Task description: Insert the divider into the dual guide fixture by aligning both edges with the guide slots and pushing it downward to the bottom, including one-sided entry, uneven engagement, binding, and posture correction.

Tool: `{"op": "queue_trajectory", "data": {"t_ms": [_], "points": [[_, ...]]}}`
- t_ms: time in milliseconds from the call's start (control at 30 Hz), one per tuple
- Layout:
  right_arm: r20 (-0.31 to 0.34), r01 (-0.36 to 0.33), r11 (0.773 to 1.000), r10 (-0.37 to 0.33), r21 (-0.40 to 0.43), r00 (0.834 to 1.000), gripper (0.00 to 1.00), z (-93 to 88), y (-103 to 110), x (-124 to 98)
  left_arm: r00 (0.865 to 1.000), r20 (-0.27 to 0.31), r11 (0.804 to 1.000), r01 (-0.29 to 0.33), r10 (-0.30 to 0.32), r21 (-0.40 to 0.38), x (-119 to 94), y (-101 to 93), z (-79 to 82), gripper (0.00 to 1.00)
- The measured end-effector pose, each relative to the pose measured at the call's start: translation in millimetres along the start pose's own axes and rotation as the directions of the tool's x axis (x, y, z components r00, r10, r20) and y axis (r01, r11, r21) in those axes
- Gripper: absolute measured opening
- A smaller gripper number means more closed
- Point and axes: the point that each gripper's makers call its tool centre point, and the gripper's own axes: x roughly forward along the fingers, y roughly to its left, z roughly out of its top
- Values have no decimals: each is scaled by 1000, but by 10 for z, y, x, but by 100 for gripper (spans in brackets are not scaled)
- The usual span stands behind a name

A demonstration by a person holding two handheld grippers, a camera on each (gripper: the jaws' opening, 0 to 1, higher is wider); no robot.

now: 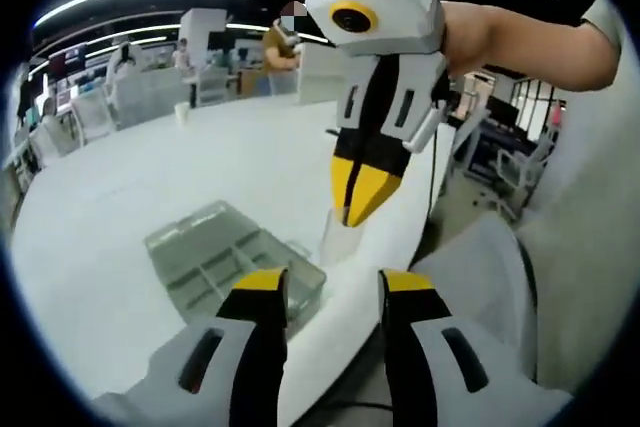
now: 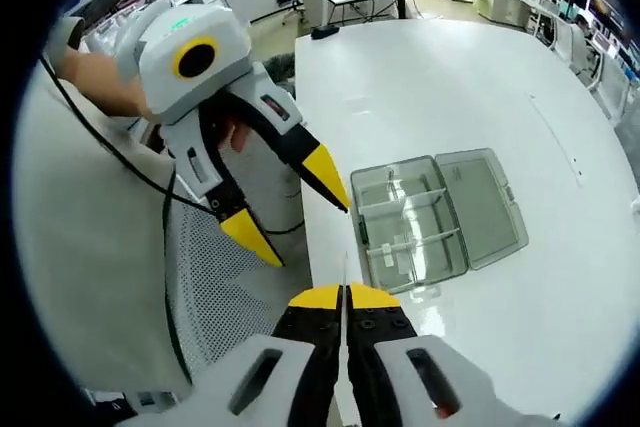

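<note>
On the white table (image 2: 480,77), near its edge, lies the clear fixture (image 2: 435,222), lid open. Left gripper (image 2: 300,217) hangs released beside the table, off its edge. Right gripper (image 2: 345,297) is clenched on the thin divider (image 1: 335,237), held upright just beside the fixture; open tabletop lies beyond.

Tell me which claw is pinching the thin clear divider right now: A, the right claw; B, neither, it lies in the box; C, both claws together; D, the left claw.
A: in the right gripper view the right claw is shut edge-on onto the thin clear divider, while the left claw hangs open beside the clear compartment box on the white table.
</note>
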Motion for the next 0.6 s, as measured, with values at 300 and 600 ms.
{"op": "queue_trajectory", "data": {"t_ms": [300,600], "points": [[-53,45,999,-46,-4,998,0,-45,-188,44,1000,-4,999,-31,31,-26,-45,43,-31,53],[-106,78,997,-78,-8,991,0,13,-296,87,998,-1,997,-57,57,-45,-89,87,-60,64]]}}
